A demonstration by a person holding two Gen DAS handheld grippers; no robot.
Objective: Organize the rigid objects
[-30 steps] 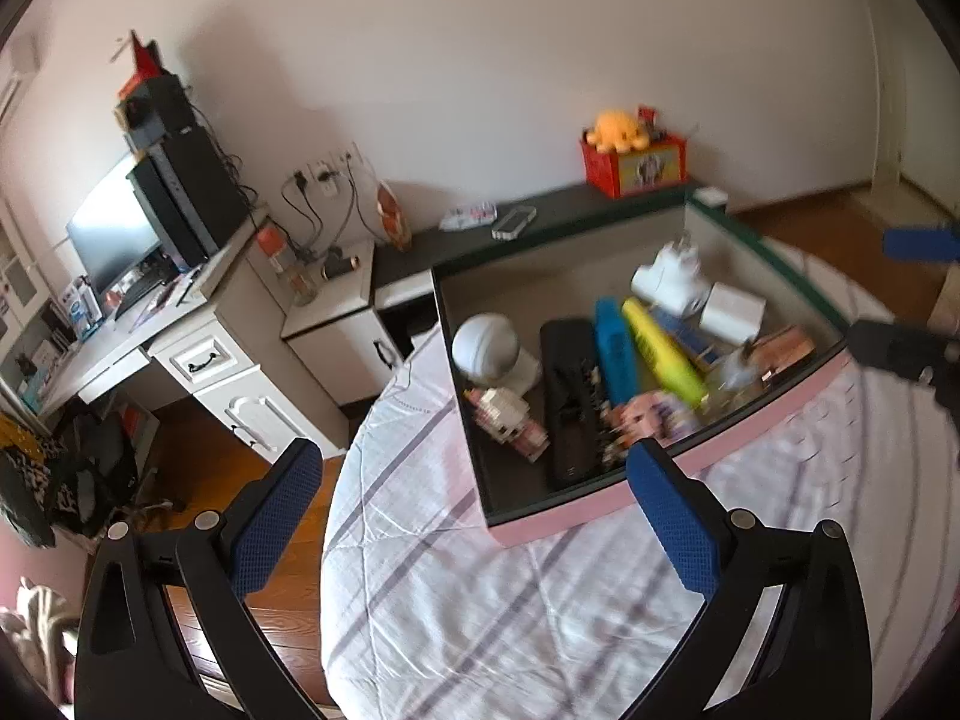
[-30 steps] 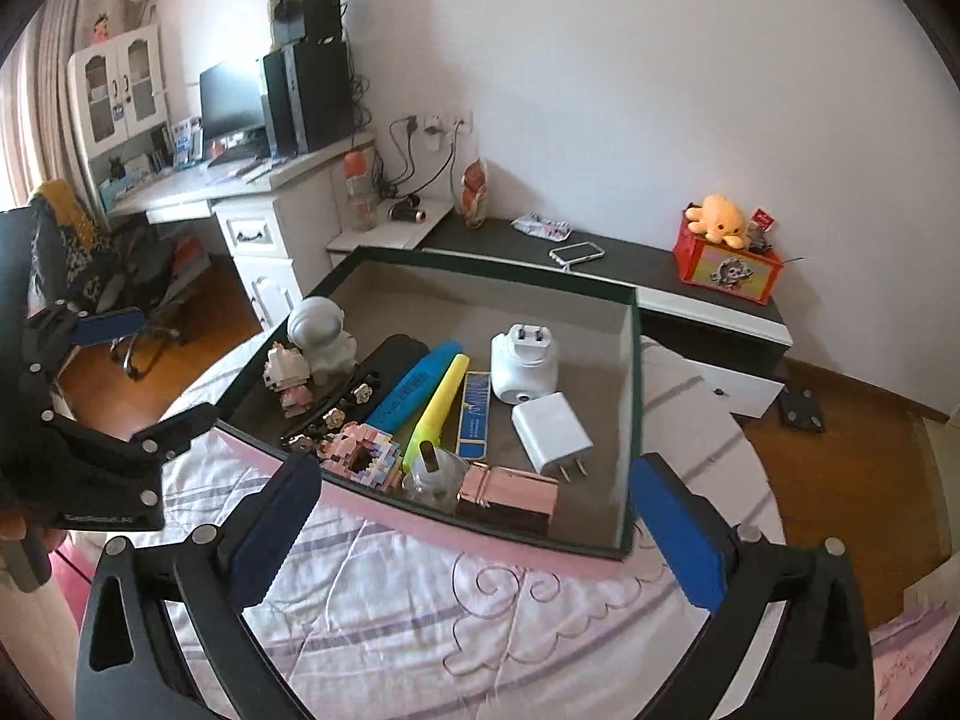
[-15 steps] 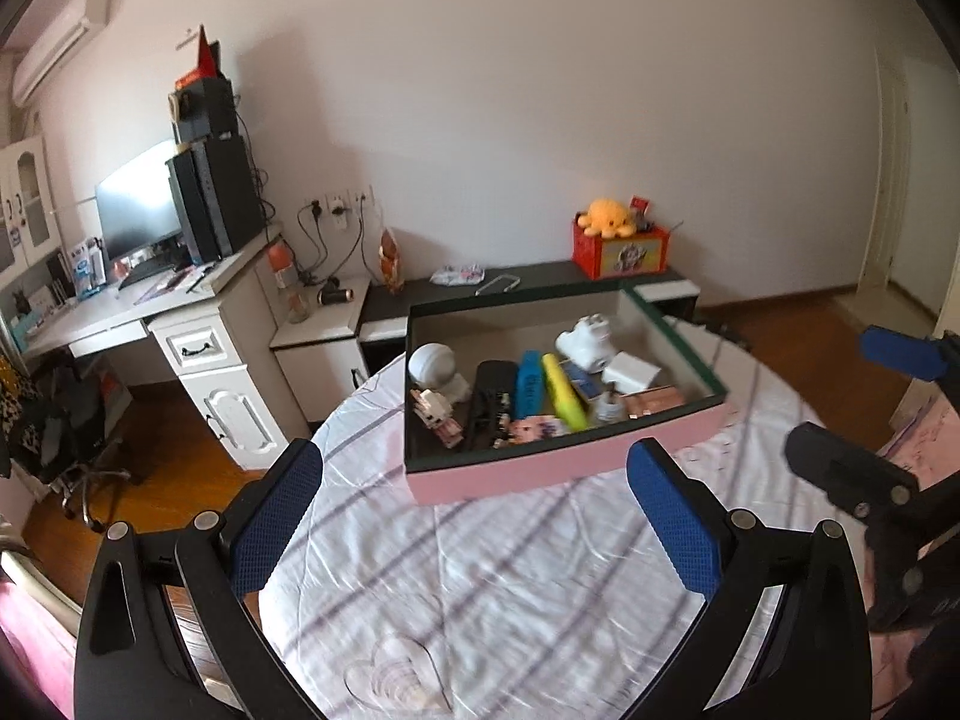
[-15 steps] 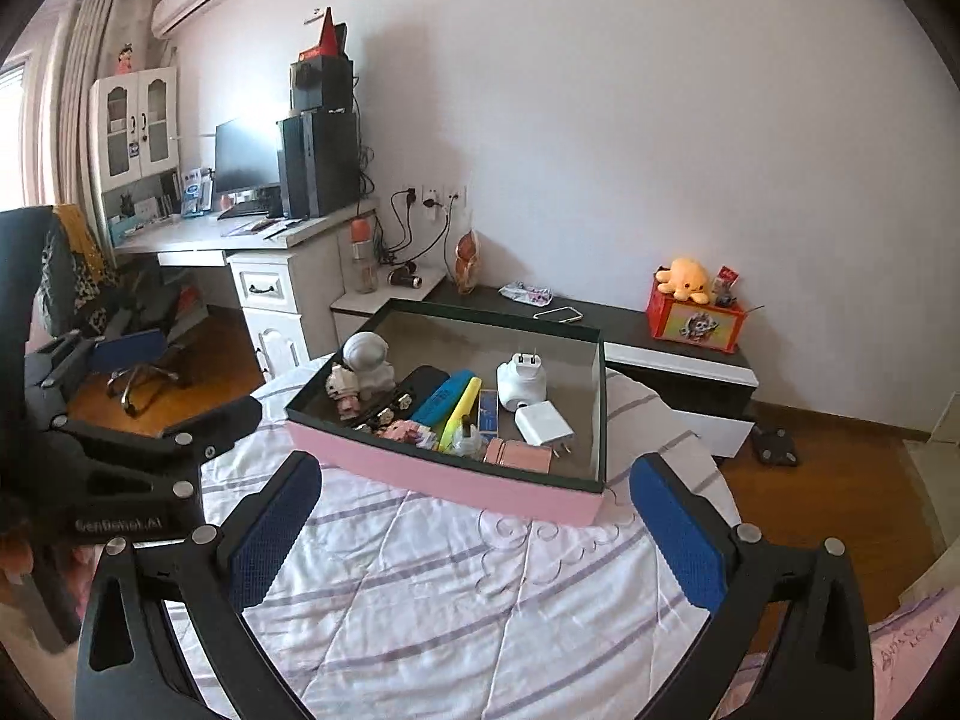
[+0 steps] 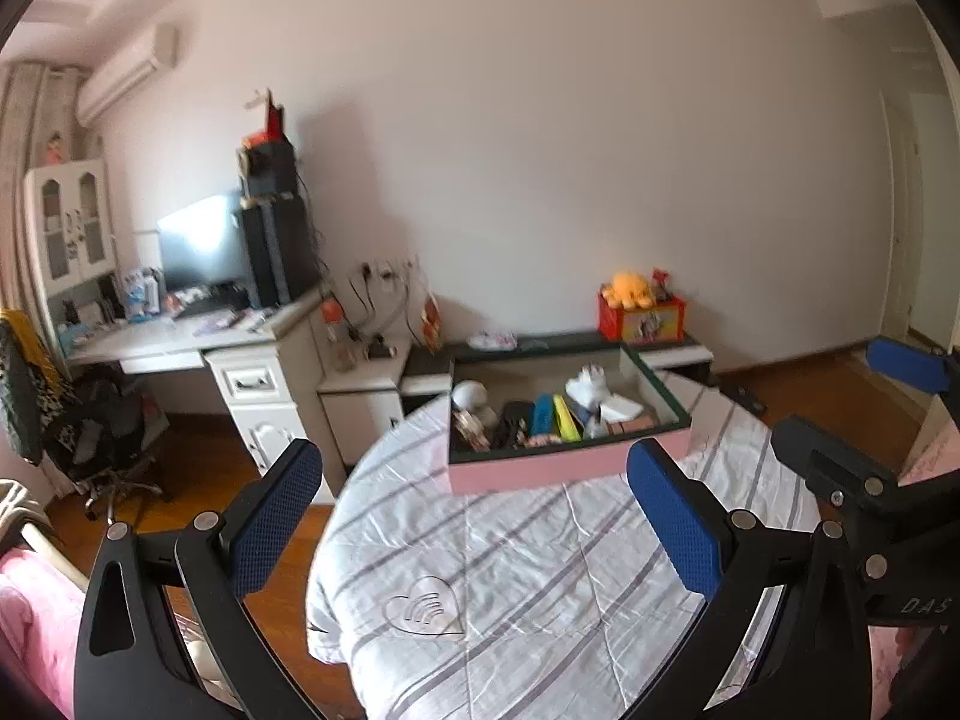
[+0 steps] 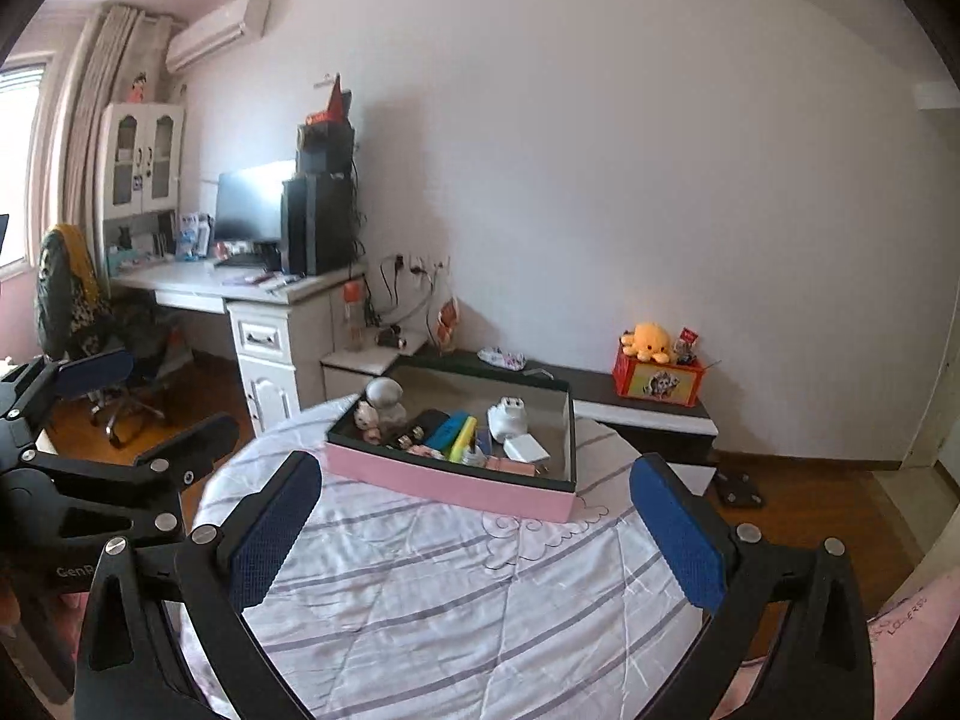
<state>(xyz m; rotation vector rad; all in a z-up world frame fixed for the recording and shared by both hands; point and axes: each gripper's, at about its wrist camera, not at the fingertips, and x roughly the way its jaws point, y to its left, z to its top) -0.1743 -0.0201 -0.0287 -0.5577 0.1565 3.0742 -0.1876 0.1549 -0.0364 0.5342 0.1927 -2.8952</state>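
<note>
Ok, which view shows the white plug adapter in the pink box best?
The right wrist view: the white plug adapter lies unobstructed near the pink box front wall, sharp enough to outline. In the left wrist view the adapter is blurred and partly crowded by neighbouring items.

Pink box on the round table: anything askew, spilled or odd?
Nothing stands out. The pink-walled open box sits flat on the striped white tablecloth, with the small items inside it and none spilled on the cloth. Left gripper and right gripper are open and empty.
</note>
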